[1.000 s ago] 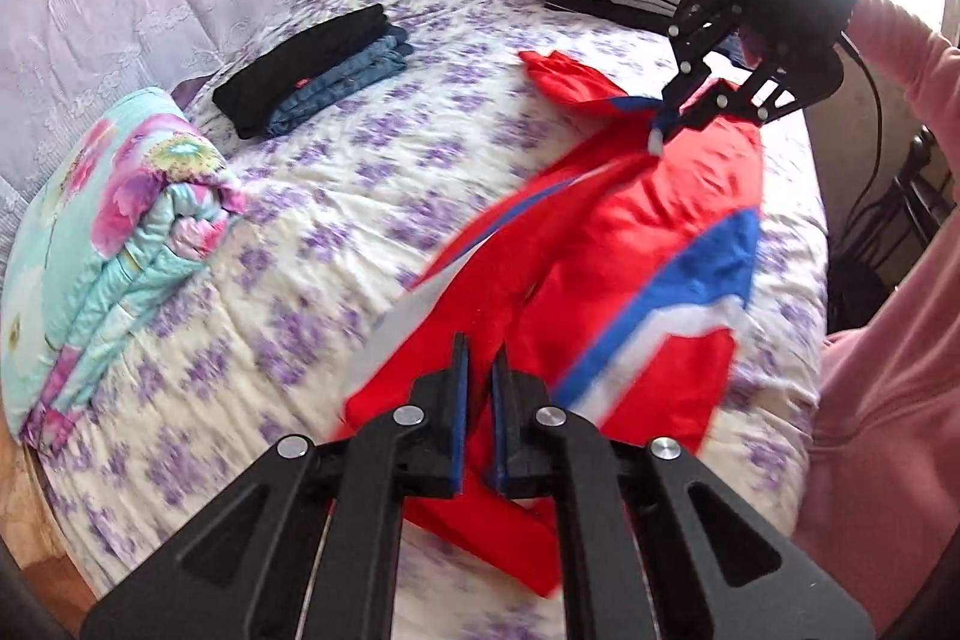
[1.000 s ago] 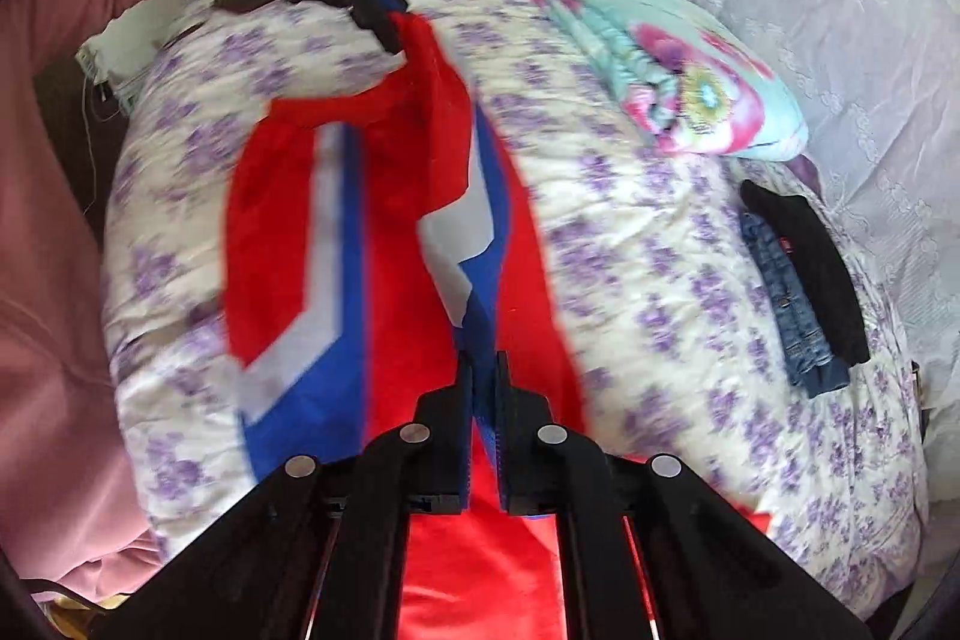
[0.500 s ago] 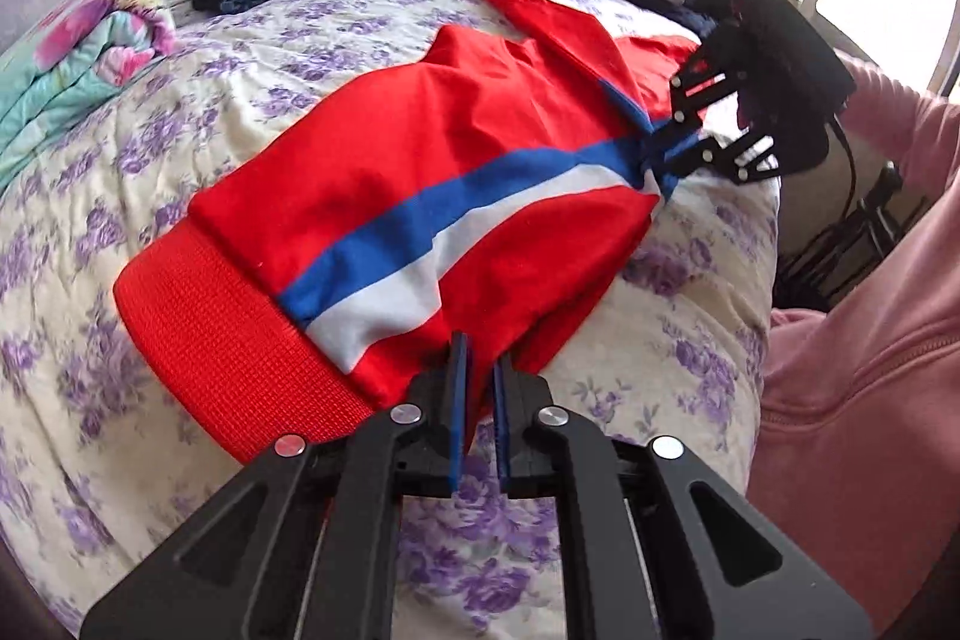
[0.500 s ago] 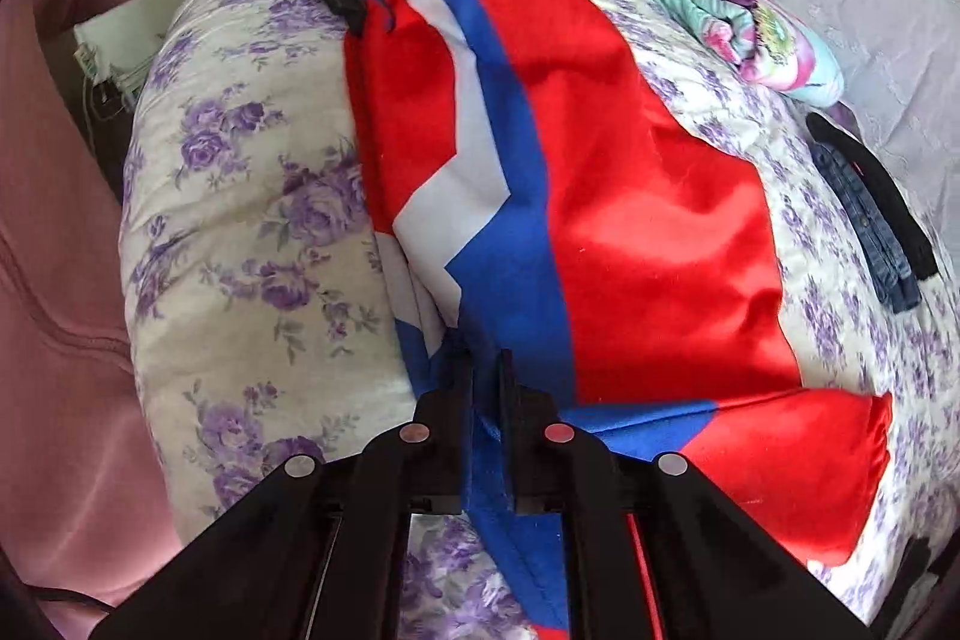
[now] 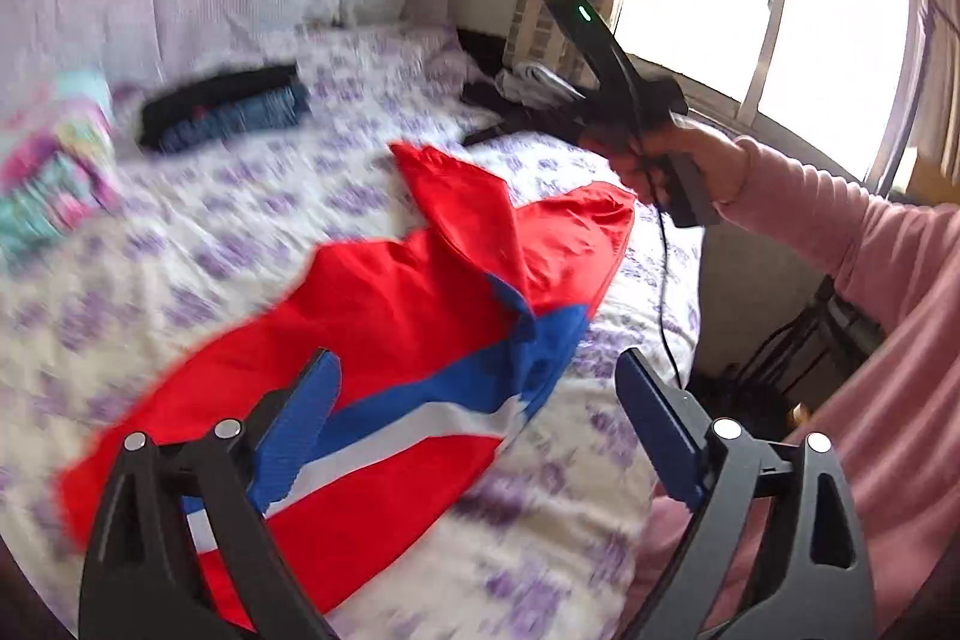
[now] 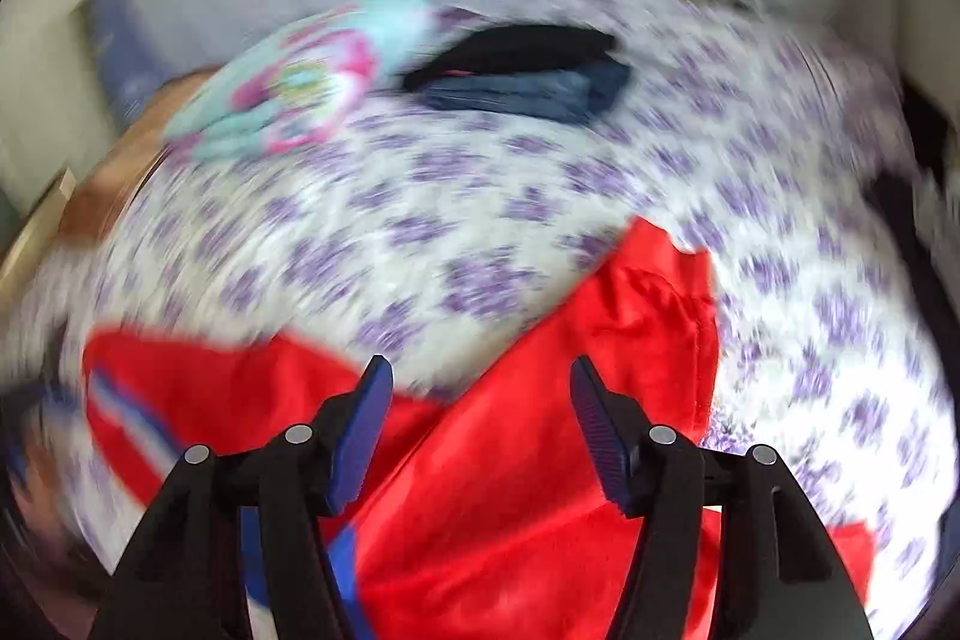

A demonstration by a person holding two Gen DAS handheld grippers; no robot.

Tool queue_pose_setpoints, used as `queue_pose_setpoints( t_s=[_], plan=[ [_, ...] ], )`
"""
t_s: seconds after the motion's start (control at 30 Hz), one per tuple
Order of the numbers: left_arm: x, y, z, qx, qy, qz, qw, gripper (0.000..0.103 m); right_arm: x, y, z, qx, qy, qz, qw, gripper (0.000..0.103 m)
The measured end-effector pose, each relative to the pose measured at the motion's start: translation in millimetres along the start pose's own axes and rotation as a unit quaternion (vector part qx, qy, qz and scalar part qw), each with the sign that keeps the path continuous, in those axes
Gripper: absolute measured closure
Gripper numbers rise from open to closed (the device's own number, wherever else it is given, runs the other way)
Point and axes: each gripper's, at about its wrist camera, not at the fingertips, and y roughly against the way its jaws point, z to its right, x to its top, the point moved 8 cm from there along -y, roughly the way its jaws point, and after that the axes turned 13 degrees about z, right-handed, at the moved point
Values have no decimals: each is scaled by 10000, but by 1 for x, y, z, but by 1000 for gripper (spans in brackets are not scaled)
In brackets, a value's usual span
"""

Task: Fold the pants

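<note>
Both the left gripper [image 5: 477, 424] and right gripper [image 6: 480, 427] hover above the pants [image 5: 384, 340], jaws spread; the loose upper leg could slide askew on the bed [image 5: 270, 196].

The left hand-held gripper [image 5: 477, 400] has its jaws spread wide, gripping nothing. The right hand-held gripper [image 6: 480, 400] is likewise parted and empty, gripped by a pink-sleeved hand [image 5: 690, 154].
</note>
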Motion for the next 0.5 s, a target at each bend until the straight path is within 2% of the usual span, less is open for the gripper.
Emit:
queue_pose_setpoints(
  t_s=[0.07,0.13,0.2,0.3,0.4,0.43,0.5],
  plan=[
    [-19,-37,-9,-79,592,-380,9975,13,6,-34,27,-466,-608,-375,9964,41],
    [-42,-63,-21,-78,1178,-723,9904,13,3,-70,40,-685,-896,-747,9908,41],
    [-55,-71,-26,114,1116,-889,9897,16,-10,-92,48,-1019,-902,-1053,9851,41],
    [-53,-66,-20,57,924,-745,9929,13,-22,-124,55,-1330,-826,-1444,9770,41],
    [-54,-67,-19,36,875,-757,9933,13,-24,-131,49,-1546,-477,-1424,9765,44],
    [-54,-66,-18,3,867,-752,9934,13,-23,-130,48,-1531,-469,-1410,9770,48],
    [-52,-64,-19,-41,867,-750,9934,13,-23,-125,53,-1529,-474,-1405,9771,81]
  ],
)
